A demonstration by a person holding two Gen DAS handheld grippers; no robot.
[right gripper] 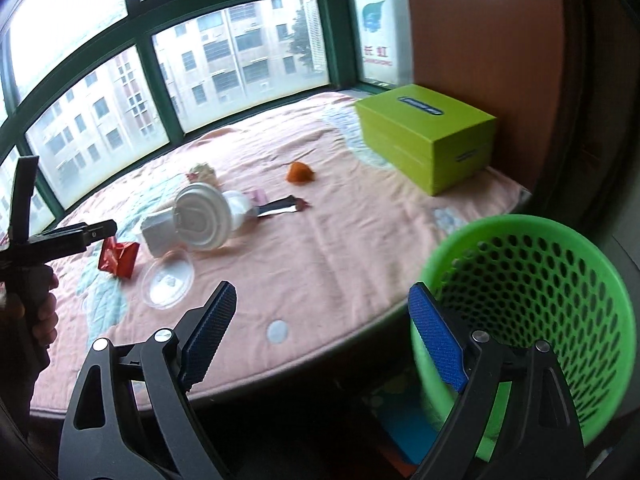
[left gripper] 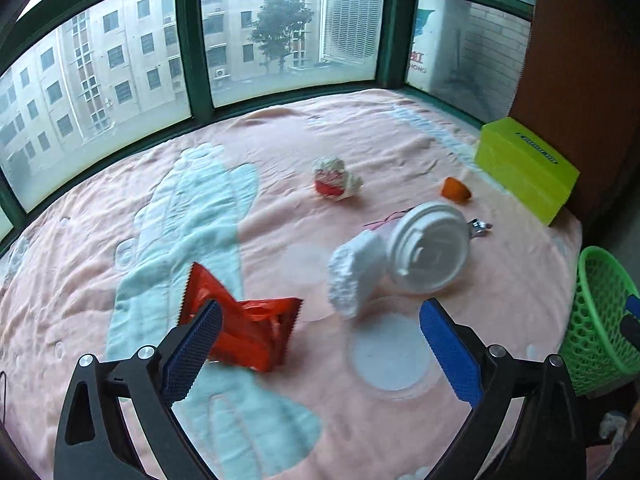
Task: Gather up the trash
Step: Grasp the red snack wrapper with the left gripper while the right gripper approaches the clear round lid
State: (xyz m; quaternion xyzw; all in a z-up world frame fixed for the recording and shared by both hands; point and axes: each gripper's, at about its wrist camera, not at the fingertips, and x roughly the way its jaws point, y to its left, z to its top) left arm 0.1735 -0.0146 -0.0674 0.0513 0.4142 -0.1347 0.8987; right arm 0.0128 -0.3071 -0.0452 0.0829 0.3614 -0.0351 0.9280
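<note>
Left gripper [left gripper: 320,344] wide open and empty, hovering low over the blanket [left gripper: 120,208] with its left pad at the near edge of the red wrapper [left gripper: 244,328]. Right gripper [right gripper: 320,340] equally spread and holding nothing, its right pad just at the rim of the green basket [right gripper: 540,280], which sits off the bed's edge. Relative to the wrapper: clear lid [right gripper: 168,280] just to its right, white cup [left gripper: 430,252] and foam chunk [left gripper: 354,272] beyond that, crumpled paper [left gripper: 336,178] and orange scrap [left gripper: 455,189] farther back, lime box [left gripper: 528,168] farthest, against the wall. Best to shift left so both pads straddle the wrapper's raised crumpled fold, pinch there and not the flat film, avoid snagging blanket pile, then carry across to the basket. Dark label on the box lid too blurred to read; red characters on a sign outside the window, not legible with confidence.
</note>
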